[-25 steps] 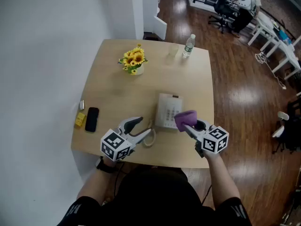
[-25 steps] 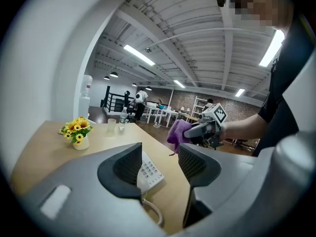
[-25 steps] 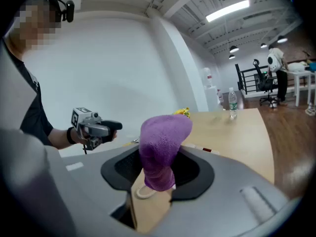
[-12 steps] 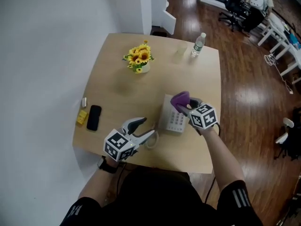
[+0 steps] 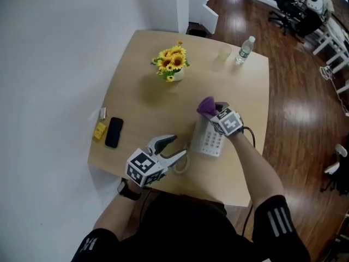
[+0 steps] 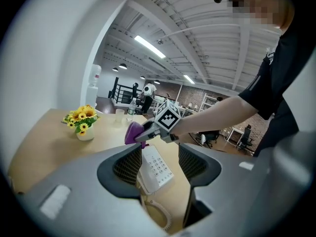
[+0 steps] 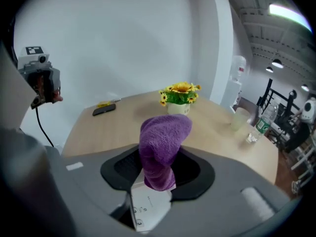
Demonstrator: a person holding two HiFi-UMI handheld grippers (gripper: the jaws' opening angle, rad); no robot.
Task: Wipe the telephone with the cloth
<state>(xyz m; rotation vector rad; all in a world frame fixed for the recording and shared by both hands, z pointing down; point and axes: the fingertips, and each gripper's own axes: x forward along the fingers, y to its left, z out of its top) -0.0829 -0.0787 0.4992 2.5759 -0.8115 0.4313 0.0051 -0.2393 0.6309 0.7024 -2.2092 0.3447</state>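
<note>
The phone (image 5: 210,141) lies flat on the table (image 5: 136,91), keypad up, towards the person's side and right of the middle, with its coiled cord (image 5: 182,165) trailing off its near left corner. The cloth (image 5: 206,106), a purple wad, sits over the phone's far end. Judging from that, the wipe is under way at the top of the phone and the keypad below it is yet to be covered.

The right gripper (image 5: 214,113) is pinched on the cloth: in its own view the jaws are only slightly parted, with the wad bulging up and forward between them and its lower end hanging onto the white casing. Gripping the cloth bunched like this gives a soft pad to drag along the phone.

The left gripper (image 5: 173,148) hangs just beside the phone's near left edge, over the cord. Its jaws are spread wide with nothing between them; the phone shows beyond the gap. It is probably placed there to steady the phone if the wiping pushes it. Whether it touches the cord I cannot tell.

The flowers (image 5: 173,63) stand well apart.
</note>
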